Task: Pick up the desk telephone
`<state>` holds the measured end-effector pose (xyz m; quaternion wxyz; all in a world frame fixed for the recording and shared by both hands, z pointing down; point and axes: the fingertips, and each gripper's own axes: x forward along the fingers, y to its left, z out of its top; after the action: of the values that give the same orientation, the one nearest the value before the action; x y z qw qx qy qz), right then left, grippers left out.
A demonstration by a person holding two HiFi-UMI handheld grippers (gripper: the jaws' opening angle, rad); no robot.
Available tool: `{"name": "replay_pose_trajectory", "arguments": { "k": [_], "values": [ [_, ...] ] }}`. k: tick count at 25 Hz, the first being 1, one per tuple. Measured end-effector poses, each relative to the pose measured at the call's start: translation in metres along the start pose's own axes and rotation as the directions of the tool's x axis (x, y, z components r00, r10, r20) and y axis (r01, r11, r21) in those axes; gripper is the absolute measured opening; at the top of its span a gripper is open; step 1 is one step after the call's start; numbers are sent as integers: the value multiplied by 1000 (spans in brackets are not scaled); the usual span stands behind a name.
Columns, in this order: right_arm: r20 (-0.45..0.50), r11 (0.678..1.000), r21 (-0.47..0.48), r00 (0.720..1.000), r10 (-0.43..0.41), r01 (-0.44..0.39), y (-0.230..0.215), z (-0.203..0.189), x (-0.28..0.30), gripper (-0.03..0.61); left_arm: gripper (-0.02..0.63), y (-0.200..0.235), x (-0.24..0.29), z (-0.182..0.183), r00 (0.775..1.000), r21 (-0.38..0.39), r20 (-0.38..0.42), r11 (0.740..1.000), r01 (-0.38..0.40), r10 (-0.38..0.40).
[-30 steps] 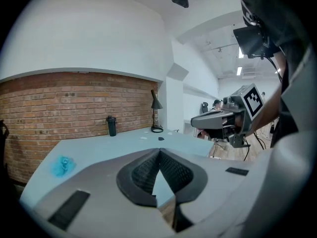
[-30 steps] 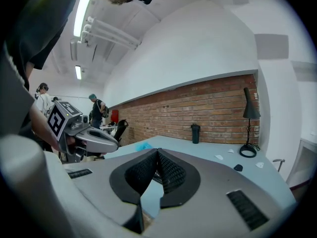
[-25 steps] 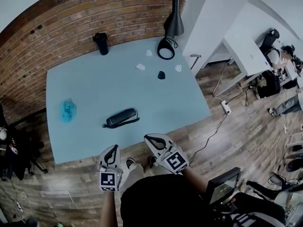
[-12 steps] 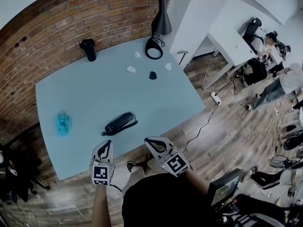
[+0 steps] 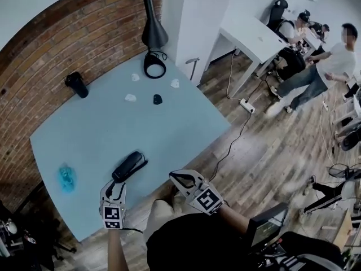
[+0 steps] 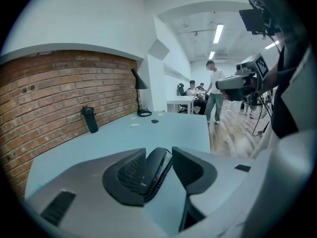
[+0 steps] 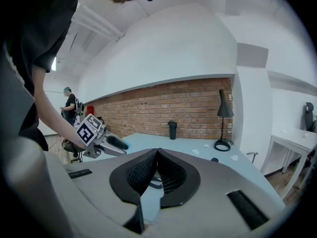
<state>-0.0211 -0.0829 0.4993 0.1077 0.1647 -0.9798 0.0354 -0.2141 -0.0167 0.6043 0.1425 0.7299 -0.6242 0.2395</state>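
The black desk telephone handset (image 5: 128, 165) lies slantwise near the front edge of the light blue table (image 5: 169, 129), its coiled cord beside it. My left gripper (image 5: 114, 185) is at the handset's near end. Its jaws have just been opening. In the left gripper view the handset (image 6: 154, 165) shows in the gap of the left gripper (image 6: 158, 155), lying close along the left pad with clear space to the right pad. My right gripper (image 5: 174, 176) hangs off the table's front edge, shut and empty (image 7: 157, 153). That view also shows the left gripper (image 7: 101, 142).
A black tumbler (image 5: 76, 84) stands at the back by the brick wall. A black lamp (image 5: 153, 35) stands at the far corner, with small white bits (image 5: 130, 97) and a dark lump (image 5: 157, 99) near it. A blue object (image 5: 66, 176) lies at the left. People (image 5: 316, 72) stand by white desks.
My left gripper moved forward and down onto the table's edge to the handset, and its jaws opened. The right gripper stayed near the front edge. The head view swung right.
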Motion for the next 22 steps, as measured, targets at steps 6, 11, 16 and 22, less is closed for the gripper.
{"name": "replay_pose_trajectory", "arguments": {
  "k": [6,11,16,22],
  "values": [
    [-46,995,14,994,-96,97,-13,-18,-17,25,256,-1,24,-23,996,4,-59,998,63,-62],
    [-38,983,7,983,-181,181,-5,-11,-29,25,341,-6,55,-40,975,71,-148,981,180,-168],
    [-61,971,7,969,-240,240,13,-17,-33,25,373,5,76,-50,954,101,-207,965,241,-216],
    [-72,948,38,947,-314,317,25,-21,-39,25,373,6,87,-58,928,118,-247,942,313,-277]
  ]
}}
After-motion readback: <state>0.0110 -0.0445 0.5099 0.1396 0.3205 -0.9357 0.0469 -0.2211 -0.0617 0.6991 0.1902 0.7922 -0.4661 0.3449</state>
